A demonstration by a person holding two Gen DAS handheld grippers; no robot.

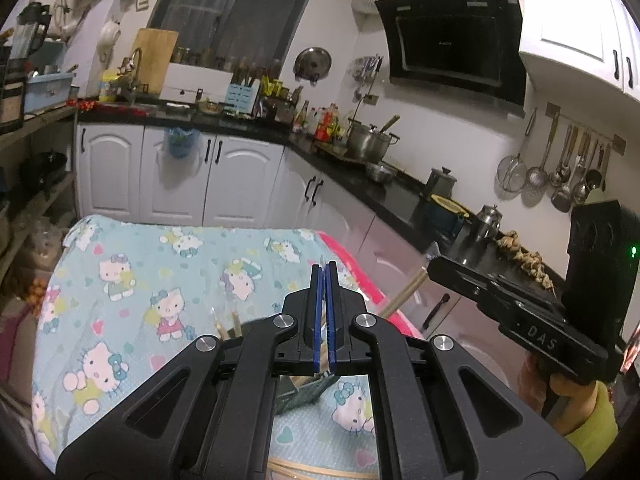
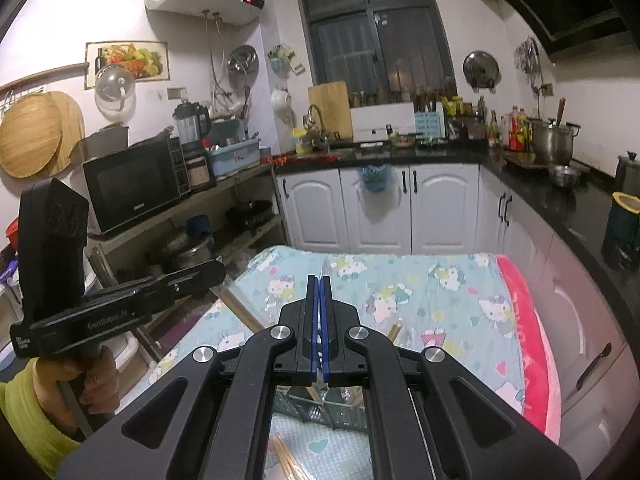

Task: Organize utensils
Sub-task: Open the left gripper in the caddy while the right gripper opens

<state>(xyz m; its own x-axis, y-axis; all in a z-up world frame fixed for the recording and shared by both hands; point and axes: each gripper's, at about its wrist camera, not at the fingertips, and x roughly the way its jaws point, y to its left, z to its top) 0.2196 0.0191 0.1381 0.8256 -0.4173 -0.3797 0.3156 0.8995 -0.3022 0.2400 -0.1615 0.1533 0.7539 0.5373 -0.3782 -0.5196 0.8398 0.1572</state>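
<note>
A table covered with a light-blue cartoon-cat cloth [image 1: 160, 264] fills the lower half of both views. In the left wrist view the left gripper [image 1: 325, 268] is seen at the lower centre with its blue pads pressed together and nothing between them; in the right wrist view the right gripper [image 2: 319, 280] is likewise closed on nothing.

The utensils to be sorted are largely hidden beneath the gripper bodies. A dark green slotted basket [image 2: 320, 404] is glimpsed through the opening under the right gripper, at the bottom centre of that view, and wooden chopsticks [image 2: 286, 460] lie on the cloth just below it, near the bottom edge. More pale sticks [image 1: 228, 324] show at the lower centre of the left view, partly behind the gripper (whether they stand in the basket or lie beside it cannot be told). One long wooden stick [image 1: 404, 294] is seen right of centre near the table's pink edge, and what holds it up cannot be made out.

The chopsticks may be judged light, stiff and thin, smooth enough to roll or slip on the cloth. They are probably best taken near mid-length, across the narrow width, so that neither end tips down; a pinch near a tip would likely let the stick swing. Little force should be needed, and breakage seems unlikely. The jaws would first have to be opened.
</note>
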